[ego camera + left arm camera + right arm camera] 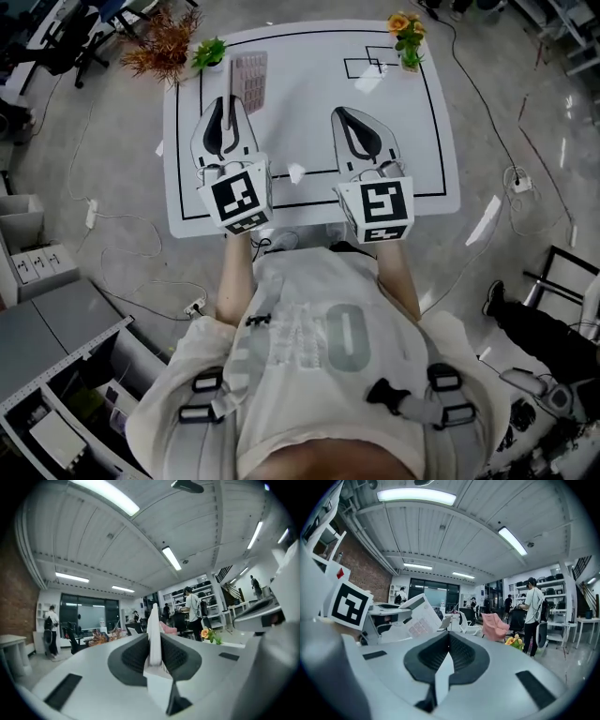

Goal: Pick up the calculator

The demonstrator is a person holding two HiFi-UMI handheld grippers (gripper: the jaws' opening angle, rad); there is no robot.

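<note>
The calculator (pixel 250 80) is a flat grey slab with rows of keys, held above the white table (pixel 309 103) near its far left corner. My left gripper (pixel 232 101) is shut on its near edge. In the left gripper view the calculator (pixel 154 616) stands edge-on as a thin white strip between the dark pads (pixel 133 656). From the right gripper view the calculator (pixel 421 618) shows tilted, its key face toward me, sticking out of the left gripper's body (pixel 386 613). My right gripper (pixel 340 113) hovers over the table's middle, shut (pixel 449 637) with nothing in it.
A dried orange plant (pixel 159 47) and a small green plant (pixel 210 52) stand at the table's far left corner, a yellow flower pot (pixel 407 39) at the far right. Black lines mark the tabletop. Cables and office chairs lie on the floor around; people stand in the background.
</note>
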